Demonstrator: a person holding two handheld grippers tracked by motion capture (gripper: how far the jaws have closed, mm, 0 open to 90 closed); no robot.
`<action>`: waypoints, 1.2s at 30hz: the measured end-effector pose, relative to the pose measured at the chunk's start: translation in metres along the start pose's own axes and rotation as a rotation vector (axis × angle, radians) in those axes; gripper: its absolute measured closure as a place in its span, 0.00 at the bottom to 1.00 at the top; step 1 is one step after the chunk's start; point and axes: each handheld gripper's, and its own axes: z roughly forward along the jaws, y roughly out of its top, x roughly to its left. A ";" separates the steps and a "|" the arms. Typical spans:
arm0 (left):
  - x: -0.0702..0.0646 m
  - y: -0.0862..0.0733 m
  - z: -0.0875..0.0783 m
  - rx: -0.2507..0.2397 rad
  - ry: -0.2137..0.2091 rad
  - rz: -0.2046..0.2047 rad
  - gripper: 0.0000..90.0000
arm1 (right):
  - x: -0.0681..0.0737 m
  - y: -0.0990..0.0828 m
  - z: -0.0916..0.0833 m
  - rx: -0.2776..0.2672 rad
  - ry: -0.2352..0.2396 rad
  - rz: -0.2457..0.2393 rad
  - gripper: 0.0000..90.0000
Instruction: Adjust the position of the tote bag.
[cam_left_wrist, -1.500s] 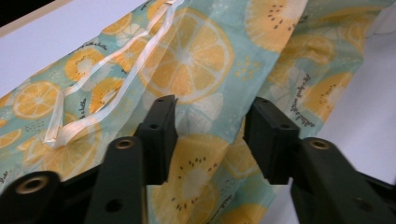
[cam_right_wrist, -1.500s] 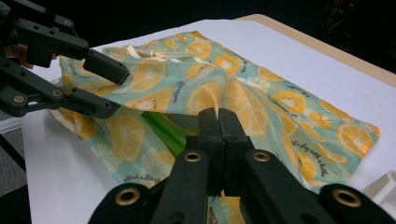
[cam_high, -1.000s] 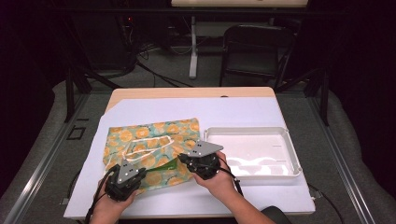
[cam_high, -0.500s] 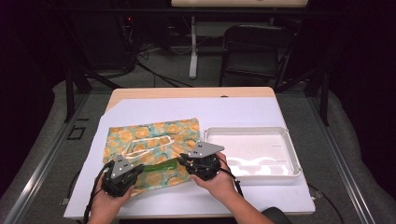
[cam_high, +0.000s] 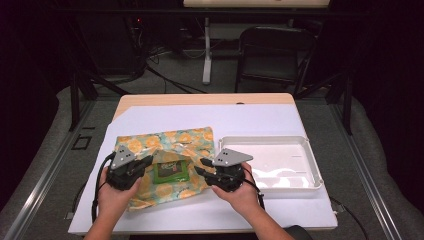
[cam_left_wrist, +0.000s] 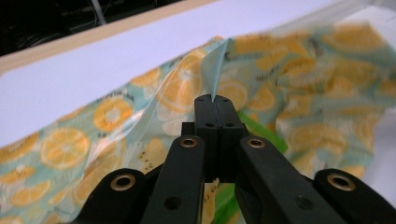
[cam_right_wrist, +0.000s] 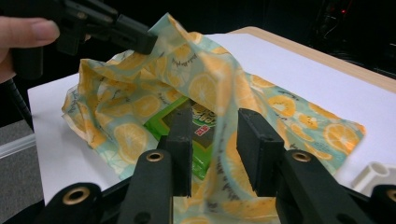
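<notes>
On the near-left part of the counter (cam_high: 260, 120), covered w/ a white sheet, lies a clear plastic bag printed w/ orange slices (cam_high: 172, 147), crumpled and partly lifted. Left tongs (cam_high: 142, 164) are pressed together, pinching a fold of the bag's film; in the left gripper view that film (cam_left_wrist: 212, 70) stands up in a peak straight out of the tong tips (cam_left_wrist: 213, 99). Inside the bag, a green packet (cam_high: 171, 171) w/ a dark label sits roughly btwn the two grippers, seen through the film. Right tongs (cam_high: 202, 167) are spread, and have just been opening; in the right gripper view a strip of the bag (cam_right_wrist: 231, 154) runs btwn the two black jaws, not pressed by either, w/ the green packet (cam_right_wrist: 198, 128) just beyond them. Same view: the left tongs (cam_right_wrist: 140, 39) up top-left hold the bag's edge raised, a fingertip beside them. Right of the bag, just beside it, a white plastic tray (cam_high: 310, 155) sits on the sheet, the right hand (cam_high: 242, 192) near its front-left corner.
</notes>
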 end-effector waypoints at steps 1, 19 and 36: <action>0.001 0.003 0.001 -0.004 0.000 0.000 1.00 | -0.001 0.000 -0.002 0.004 -0.006 -0.004 0.74; 0.024 0.050 0.023 -0.032 0.015 -0.018 1.00 | -0.009 -0.010 -0.017 0.004 -0.058 0.027 0.70; 0.057 0.055 0.037 -0.057 0.036 -0.065 1.00 | -0.006 -0.018 -0.022 0.040 -0.036 0.025 0.79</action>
